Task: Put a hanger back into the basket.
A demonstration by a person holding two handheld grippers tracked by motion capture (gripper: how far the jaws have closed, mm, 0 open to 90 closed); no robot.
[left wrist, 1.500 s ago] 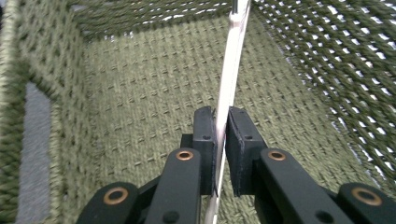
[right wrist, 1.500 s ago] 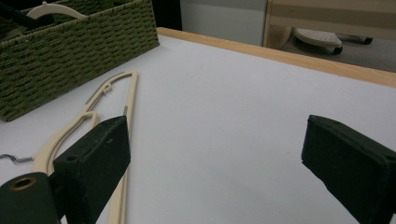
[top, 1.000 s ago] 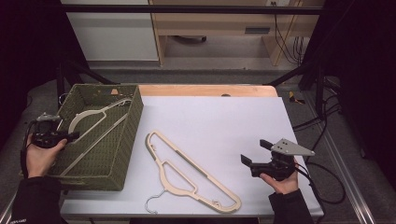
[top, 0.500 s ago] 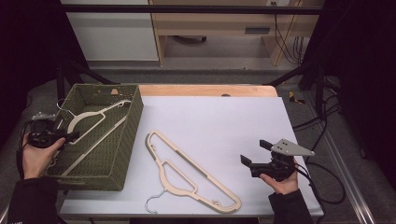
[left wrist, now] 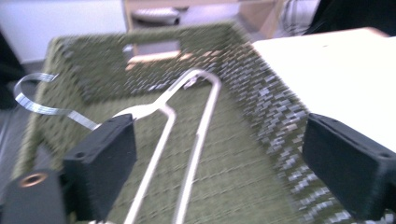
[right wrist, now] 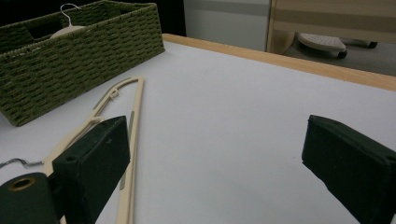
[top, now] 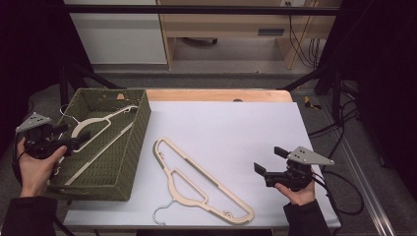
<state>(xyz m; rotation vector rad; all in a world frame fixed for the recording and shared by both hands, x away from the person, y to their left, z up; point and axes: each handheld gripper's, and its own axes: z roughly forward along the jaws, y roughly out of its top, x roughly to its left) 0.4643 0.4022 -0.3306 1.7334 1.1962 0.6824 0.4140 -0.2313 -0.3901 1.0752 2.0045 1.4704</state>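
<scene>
We have one hanger (top: 101, 130) lying in the woven basket (top: 129, 164) at the tabletop's left edge, our left gripper (top: 74, 136) just spreading its jaws, nothing between them. The second hanger (top: 199, 179) waits near the front edge; our right gripper (top: 266, 162) hangs spread, empty.

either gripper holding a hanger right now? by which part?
Neither. Left gripper just opened; hanger lies free in basket. Right gripper open, apart from table hanger.

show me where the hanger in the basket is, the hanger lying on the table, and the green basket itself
Hanger in the basket (top: 101, 119), high view, on its cream shoulder.
Hanger on the table (top: 196, 183), high view, on its cream lower bar.
Green wicker basket (top: 129, 153), high view, on its right outer wall.
</scene>
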